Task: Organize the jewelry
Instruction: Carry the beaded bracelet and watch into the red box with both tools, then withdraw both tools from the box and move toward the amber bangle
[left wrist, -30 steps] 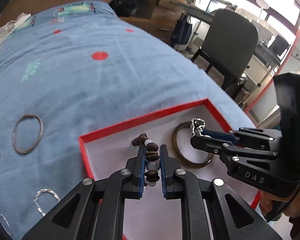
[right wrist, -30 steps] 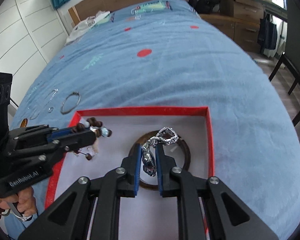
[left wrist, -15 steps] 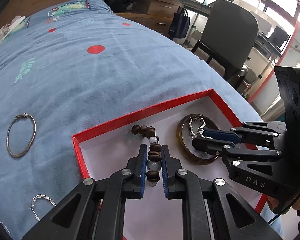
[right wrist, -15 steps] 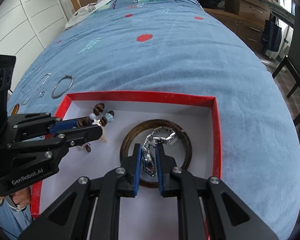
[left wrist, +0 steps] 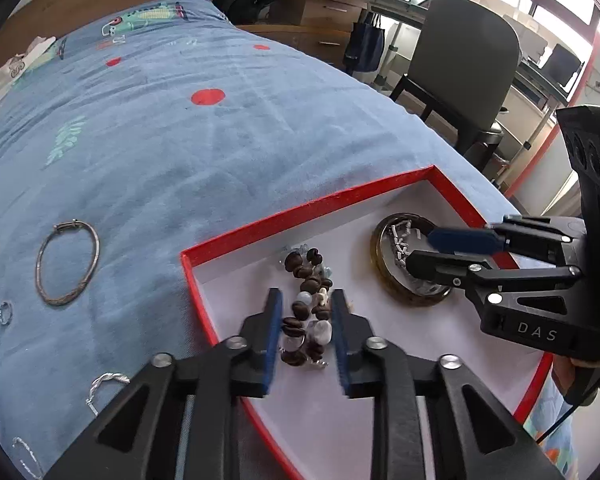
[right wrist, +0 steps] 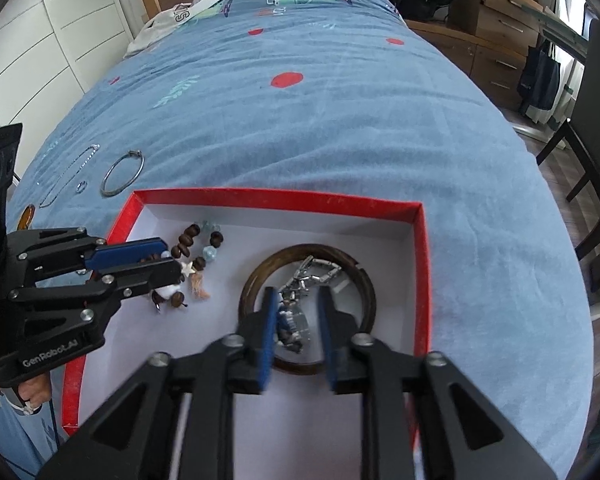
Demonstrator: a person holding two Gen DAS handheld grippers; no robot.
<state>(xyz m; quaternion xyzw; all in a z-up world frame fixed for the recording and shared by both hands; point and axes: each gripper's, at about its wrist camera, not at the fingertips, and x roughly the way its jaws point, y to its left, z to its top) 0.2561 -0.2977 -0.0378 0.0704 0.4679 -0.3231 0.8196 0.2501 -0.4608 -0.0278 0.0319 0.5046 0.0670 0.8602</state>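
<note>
A red-rimmed box (left wrist: 308,208) with a white floor lies on the blue bedspread; it also shows in the right wrist view (right wrist: 276,197). My left gripper (left wrist: 306,300) is open, its jaws apart around a brown-bead bracelet (left wrist: 306,280) that lies on the box floor (right wrist: 196,246). My right gripper (right wrist: 296,300) is open over a silver chain (right wrist: 306,276) lying inside a dark wooden bangle (right wrist: 364,280). The bangle (left wrist: 396,296) and the right gripper (left wrist: 422,248) also show in the left wrist view.
On the bedspread left of the box lie a metal bangle (left wrist: 66,268), a small ring (left wrist: 5,313), a silver chain (left wrist: 104,386) and other chains (right wrist: 66,176). An office chair (left wrist: 464,60) and desks stand beyond the bed's right edge.
Both grippers have opened. The bead bracelet and the silver chain dropped from the jaws and now lie on the box floor, the chain inside the wooden bangle.
</note>
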